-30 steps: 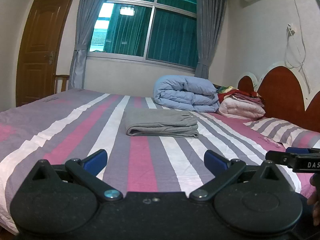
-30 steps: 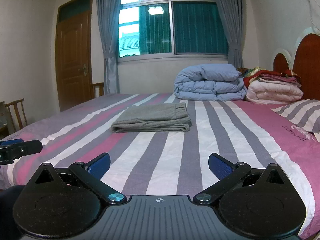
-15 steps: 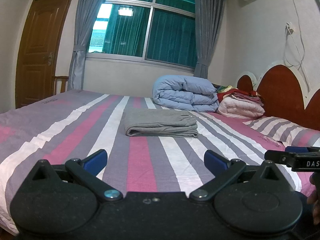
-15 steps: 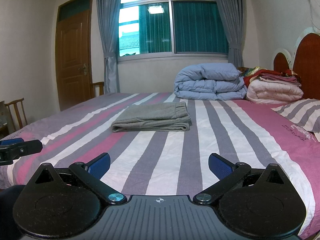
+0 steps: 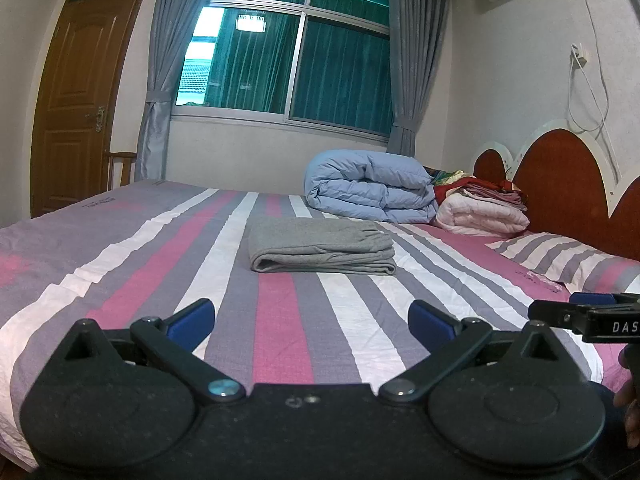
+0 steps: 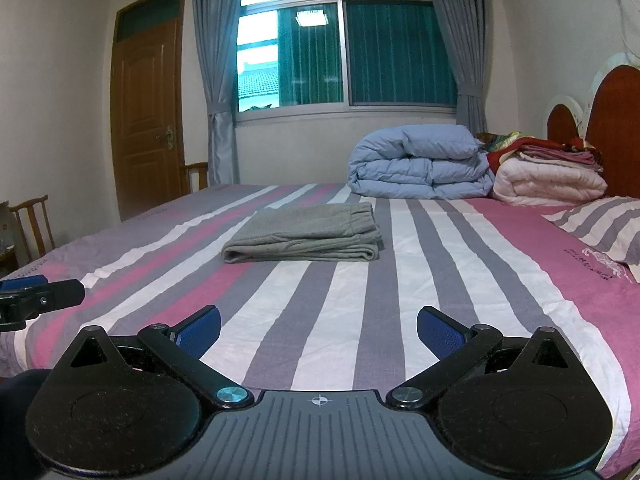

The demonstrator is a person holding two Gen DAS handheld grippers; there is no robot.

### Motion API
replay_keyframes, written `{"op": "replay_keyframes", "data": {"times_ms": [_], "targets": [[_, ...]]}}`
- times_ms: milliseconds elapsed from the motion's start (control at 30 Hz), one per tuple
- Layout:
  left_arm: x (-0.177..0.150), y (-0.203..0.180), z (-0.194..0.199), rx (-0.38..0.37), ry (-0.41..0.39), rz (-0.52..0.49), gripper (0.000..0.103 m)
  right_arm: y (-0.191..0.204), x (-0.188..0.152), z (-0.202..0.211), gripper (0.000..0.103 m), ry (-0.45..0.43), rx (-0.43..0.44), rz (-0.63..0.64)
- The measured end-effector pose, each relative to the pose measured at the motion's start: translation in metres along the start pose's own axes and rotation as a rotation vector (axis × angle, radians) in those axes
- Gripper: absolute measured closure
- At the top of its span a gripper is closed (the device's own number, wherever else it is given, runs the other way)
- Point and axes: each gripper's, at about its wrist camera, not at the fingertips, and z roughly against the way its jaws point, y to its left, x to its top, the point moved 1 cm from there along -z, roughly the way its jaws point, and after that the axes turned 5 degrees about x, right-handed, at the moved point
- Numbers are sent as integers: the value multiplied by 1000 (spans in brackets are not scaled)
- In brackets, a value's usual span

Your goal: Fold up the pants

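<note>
Nearest the cameras, the left gripper [image 5: 311, 317] hangs over the near edge of the bed [image 5: 280, 340], jaws spread wide, blue pads [image 5: 191, 318] well apart and nothing between them. Over on its right side the right gripper [image 6: 319, 326] matches it, jaws wide and empty above the striped sheet; its tip also pokes into the left wrist view at the right border [image 5: 568, 312].

Moving up the bed, the grey pants [image 5: 320, 250] lie folded into a neat flat rectangle around the middle of the mattress, well apart from both grippers, the layered fold edge facing the near edge.

Further back, toward the far edge, a folded blue duvet [image 5: 370, 192] sits beside a pink-white stack of bedding [image 5: 480, 212] close to the headboard [image 5: 560, 168]. A striped pillow [image 6: 600, 228] rests at the headboard end.
</note>
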Motion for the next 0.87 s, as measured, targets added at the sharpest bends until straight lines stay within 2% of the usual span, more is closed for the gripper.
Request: {"op": "replay_keyframes", "data": {"times_ms": [500,733,867], "targets": [[0,0,0,-1,-1,-1,6,-2,0,1,0,3,2,2],[1,-3,6,-25,-47,-21,9,-2,0,1,0,3,3,2],[1,-1,6,-27,-43,-22,9,-3,0,1,0,2,3,1]]}}
